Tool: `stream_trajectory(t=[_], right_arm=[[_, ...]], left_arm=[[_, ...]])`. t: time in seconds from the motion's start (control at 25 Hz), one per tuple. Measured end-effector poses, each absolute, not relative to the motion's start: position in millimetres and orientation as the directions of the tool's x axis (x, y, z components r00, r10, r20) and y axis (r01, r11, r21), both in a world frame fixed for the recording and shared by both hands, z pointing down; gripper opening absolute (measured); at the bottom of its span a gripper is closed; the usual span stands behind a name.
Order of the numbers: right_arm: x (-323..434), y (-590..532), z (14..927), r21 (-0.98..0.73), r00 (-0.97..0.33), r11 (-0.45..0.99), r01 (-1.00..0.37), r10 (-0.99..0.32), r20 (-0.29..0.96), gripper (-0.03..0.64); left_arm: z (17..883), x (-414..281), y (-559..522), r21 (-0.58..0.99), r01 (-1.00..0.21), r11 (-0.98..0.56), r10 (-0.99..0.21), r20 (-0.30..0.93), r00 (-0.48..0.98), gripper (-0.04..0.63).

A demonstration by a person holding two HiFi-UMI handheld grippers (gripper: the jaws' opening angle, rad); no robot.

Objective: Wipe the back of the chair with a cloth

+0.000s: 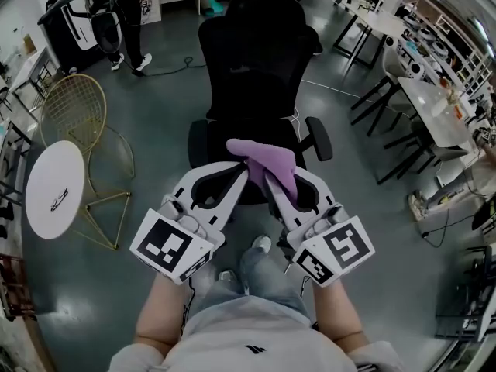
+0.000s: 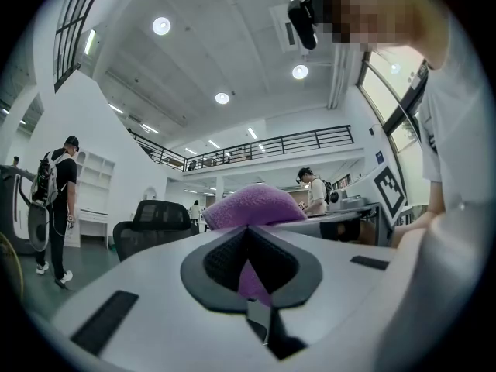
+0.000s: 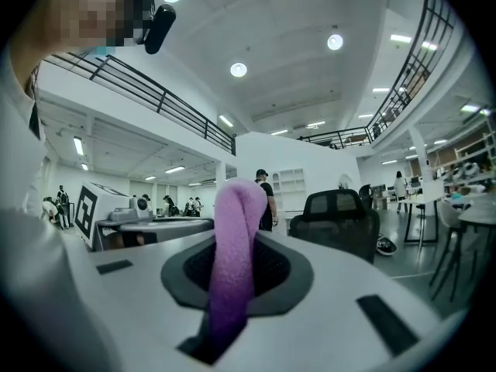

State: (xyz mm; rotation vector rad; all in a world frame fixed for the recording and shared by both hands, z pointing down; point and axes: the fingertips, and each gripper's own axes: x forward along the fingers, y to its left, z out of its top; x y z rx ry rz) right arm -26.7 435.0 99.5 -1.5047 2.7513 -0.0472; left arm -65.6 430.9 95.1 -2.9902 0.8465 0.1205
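A black mesh office chair stands straight ahead, its back facing me; it also shows as the chair at the left gripper view's left and the chair at the right gripper view's right. A purple cloth hangs in front of its seat, pinched from both sides. My left gripper is shut on the cloth's left part. My right gripper is shut on the cloth's folded right part. Both grippers are held short of the chair back, apart from it.
A round white table and a gold wire chair stand at the left. Desks and dark stools line the right side. A person stands at the back left. A cable runs across the grey floor.
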Motion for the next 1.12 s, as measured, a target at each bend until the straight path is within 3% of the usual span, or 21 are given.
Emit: stream_trajectory(t=[1.12], right_arm=[[50, 213, 106, -0.088, -0.658, 0.654, -0.751, -0.753, 0.023, 0.052]], left_arm=[[82, 9, 208, 0.013, -0.657, -0.753, -0.656, -0.075, 0.751, 0.012]])
